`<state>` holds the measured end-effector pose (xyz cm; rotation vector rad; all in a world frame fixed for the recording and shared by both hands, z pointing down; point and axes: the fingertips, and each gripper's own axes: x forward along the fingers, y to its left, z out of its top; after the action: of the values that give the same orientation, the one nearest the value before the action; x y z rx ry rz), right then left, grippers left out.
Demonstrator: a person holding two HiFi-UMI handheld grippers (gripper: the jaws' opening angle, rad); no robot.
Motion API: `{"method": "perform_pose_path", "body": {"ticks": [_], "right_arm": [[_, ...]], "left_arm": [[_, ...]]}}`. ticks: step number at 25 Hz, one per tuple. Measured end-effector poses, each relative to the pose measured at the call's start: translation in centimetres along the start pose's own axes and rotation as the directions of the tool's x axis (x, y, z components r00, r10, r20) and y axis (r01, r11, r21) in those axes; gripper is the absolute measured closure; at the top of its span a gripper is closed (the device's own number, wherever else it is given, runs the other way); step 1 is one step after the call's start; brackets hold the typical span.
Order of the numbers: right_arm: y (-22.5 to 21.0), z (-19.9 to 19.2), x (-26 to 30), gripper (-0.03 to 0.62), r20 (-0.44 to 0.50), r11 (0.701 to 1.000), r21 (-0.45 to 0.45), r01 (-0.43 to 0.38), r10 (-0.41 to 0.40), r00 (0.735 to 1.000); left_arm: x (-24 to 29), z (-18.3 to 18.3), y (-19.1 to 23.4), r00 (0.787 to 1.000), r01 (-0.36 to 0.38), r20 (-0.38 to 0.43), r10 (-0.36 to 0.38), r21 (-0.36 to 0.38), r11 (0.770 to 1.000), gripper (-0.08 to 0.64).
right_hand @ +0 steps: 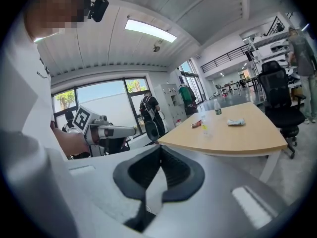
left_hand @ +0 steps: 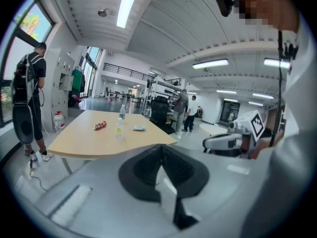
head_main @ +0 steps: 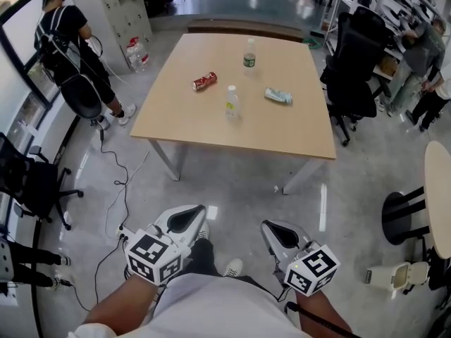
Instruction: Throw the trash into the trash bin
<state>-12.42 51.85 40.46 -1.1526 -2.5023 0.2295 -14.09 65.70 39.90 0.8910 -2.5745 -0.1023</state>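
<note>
Head view, looking steeply down. A large light wooden table (head_main: 282,129) fills the middle of a grey floor, at twelve o'clock from the wearer. A black office chair (head_main: 356,69) stands just beside its edge at two o'clock. A person in black (head_main: 67,41) stands at ten o'clock, well apart from the table.

At six o'clock, near the wearer's feet, are the left gripper (head_main: 189,218) and the right gripper (head_main: 276,232), each with jaws pressed together and nothing between them.

A small white trash bin (head_main: 398,277) sits on the floor at four o'clock.

On the table, two clear bottles (head_main: 232,104) stand upright. A red item (head_main: 204,82), possibly a crushed can, lies at eleven o'clock of the nearer bottle. A crumpled pale wrapper (head_main: 278,96) lies at three o'clock of it.
</note>
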Motion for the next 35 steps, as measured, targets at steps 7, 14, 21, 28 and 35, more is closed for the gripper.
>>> {"method": "perform_pose_path", "body": {"ticks": [7,14,21,28,35], "right_arm": [[-1.1,-0.2,1.5,0.592,-0.022,1.0,0.016,0.021,-0.021,1.0],[-2.8,1.0,5.1,0.592,-0.035,0.998,0.027,0.051,-0.05,0.998],[-4.6,4.0,10.5,0.592,-0.033,0.998,0.018,0.067,-0.066,0.997],[-6.0,6.2,14.8,0.592,-0.036,0.994,-0.012,0.11,-0.111,0.993],[-6.0,8.0,18.3,0.592,-0.019,0.987,-0.051,0.153,-0.154,0.988]], "left_arm": [[1.8,0.2,1.0,0.999,0.034,-0.028,-0.034,0.001,0.999,0.551],[3.9,1.5,4.2,0.998,0.057,-0.018,-0.056,0.016,0.998,0.551],[6.3,3.5,8.7,0.997,0.083,0.009,-0.083,0.01,0.997,0.551],[8.0,5.7,13.2,0.992,0.116,0.037,-0.117,0.035,0.993,0.551],[9.1,7.0,17.0,0.987,0.158,0.03,-0.161,0.082,0.984,0.551]]}}
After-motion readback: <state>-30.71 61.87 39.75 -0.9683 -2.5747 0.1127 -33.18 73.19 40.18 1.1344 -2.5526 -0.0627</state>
